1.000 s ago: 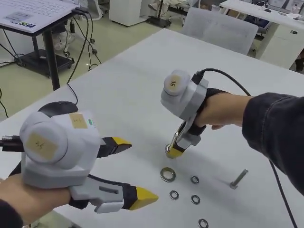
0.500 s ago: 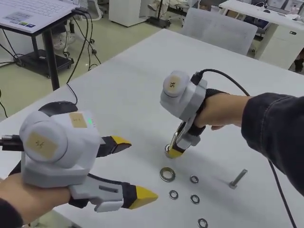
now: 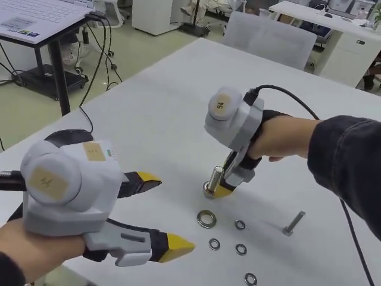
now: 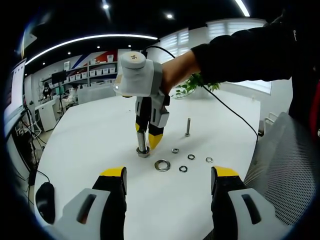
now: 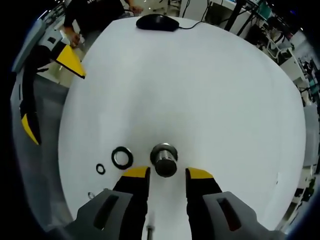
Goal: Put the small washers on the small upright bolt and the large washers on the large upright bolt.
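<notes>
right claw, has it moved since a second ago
Yes, slightly: measured against the large washer, the right claw has backed off rightward, leaving the large bolt standing clear.

Large bolt upright; large washer and four small washers flat beside it; small bolt apart.

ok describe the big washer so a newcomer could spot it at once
On the white table, find the large bolt standing upright by the right claw. The large washer lies flat just nearer the person, a wider ring than the four small washers beside it.
</notes>
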Available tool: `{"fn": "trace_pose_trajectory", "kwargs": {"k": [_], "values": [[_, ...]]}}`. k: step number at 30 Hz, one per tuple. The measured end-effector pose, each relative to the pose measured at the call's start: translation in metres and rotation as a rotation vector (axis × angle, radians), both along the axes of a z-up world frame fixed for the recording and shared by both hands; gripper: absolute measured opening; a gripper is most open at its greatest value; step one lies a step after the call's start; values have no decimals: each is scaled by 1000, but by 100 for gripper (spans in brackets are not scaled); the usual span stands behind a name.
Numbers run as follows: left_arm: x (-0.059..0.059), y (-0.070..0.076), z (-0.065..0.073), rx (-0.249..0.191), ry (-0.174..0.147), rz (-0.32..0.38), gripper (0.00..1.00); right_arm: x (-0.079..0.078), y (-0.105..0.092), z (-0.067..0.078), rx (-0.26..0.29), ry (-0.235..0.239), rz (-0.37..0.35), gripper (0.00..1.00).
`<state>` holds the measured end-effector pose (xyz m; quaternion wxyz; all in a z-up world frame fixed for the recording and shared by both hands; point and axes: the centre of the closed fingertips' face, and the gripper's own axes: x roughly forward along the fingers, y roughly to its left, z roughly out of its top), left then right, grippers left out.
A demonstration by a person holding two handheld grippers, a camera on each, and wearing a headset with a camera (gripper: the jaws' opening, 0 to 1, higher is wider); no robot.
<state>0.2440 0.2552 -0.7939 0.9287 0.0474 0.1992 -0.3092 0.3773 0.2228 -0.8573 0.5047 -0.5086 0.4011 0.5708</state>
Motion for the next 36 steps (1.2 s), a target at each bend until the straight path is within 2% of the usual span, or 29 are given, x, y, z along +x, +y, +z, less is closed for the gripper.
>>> {"fn": "trace_pose_trajectory", "kwargs": {"k": [4,19,23,29,36], "values": [[0,0,0,0,-1,-1,68,0,-7,2,0,-1,-13,29],[1,-1,0,6,-2,-6,68,-22,-22,1,-6,3,5,30],[1,0,0,8,-2,-6,68,-29,-22,1,0,5,9,30],[-1,0,0,12,-2,-9,68,-48,-18,-1,13,15,36,30],[-2,-1,1,15,-1,-14,68,-62,-15,-7,13,25,52,30]]}}
